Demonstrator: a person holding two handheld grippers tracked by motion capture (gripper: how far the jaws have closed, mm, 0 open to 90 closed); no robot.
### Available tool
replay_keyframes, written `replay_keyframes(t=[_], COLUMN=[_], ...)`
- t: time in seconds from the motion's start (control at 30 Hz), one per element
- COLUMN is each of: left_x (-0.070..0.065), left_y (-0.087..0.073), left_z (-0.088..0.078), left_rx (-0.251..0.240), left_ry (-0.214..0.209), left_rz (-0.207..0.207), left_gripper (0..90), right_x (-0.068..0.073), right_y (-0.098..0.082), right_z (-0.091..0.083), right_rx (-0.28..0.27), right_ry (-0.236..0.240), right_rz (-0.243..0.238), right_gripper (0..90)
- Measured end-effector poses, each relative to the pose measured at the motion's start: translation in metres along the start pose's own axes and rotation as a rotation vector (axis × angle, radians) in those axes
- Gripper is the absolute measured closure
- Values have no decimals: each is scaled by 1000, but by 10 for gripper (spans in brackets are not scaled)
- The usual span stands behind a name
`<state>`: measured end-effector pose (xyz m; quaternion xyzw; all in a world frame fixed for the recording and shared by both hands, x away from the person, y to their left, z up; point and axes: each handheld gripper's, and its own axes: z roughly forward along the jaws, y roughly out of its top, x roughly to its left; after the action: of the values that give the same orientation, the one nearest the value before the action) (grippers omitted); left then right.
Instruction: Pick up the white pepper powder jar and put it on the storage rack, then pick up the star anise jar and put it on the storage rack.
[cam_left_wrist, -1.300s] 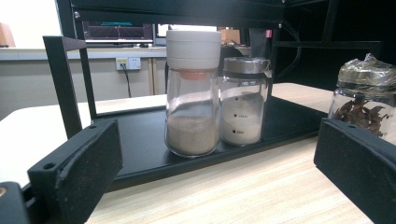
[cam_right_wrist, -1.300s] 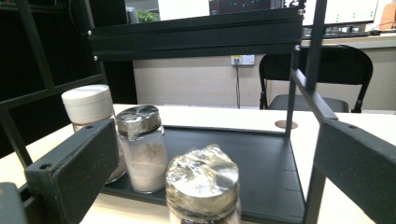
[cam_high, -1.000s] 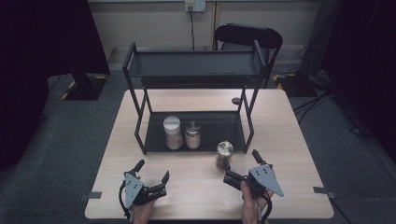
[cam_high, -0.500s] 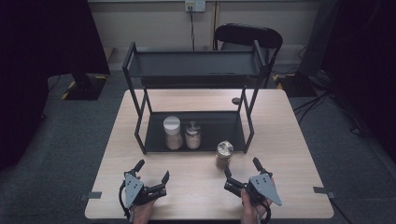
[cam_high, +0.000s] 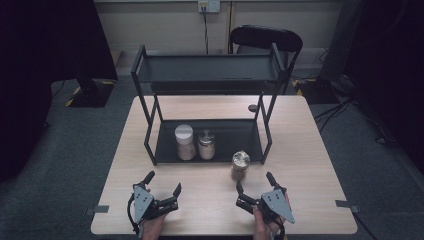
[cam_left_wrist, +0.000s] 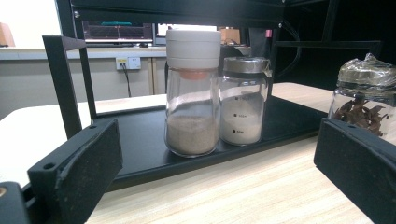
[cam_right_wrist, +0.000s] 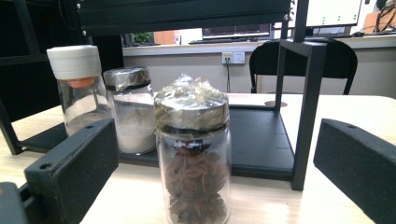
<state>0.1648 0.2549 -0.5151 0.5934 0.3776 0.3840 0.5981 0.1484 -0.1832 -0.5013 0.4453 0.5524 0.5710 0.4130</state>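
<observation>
Star anise jar (cam_high: 241, 165) (foil-capped) stood on table (cam_high: 310, 150) at rack's (cam_high: 207, 75) front edge; right gripper (cam_high: 256, 191) held wide open, empty; left gripper (cam_high: 162, 182) likewise.

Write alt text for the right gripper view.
A glass jar of star anise, its lid wrapped in clear film, stands on the wooden table between the open right gripper's black jaws. Behind it, a white-capped jar and a metal-lidded jar stand on the black rack's bottom shelf.
</observation>
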Motion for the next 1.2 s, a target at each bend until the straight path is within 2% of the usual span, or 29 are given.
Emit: replay_keyframes(t=[0.3,0.7,0.87,1.2], left_x=[0,0,0,0], left_y=[0,0,0,0], left_z=[0,0,0,0], left_rx=[1,1,1,2], left_ry=[0,1,1,2], left_rz=[1,1,1,0], left_gripper=[3,3,3,3], right_x=[-1,1,-3,0], right_y=[-7,-10,-9,-12], right_z=[2,0,0,-1], right_rx=[17,-1,4,-12], right_ry=[-4,-2,19,12], right_rz=[-2,-27,-25,-39], right_gripper=[0,0,0,0])
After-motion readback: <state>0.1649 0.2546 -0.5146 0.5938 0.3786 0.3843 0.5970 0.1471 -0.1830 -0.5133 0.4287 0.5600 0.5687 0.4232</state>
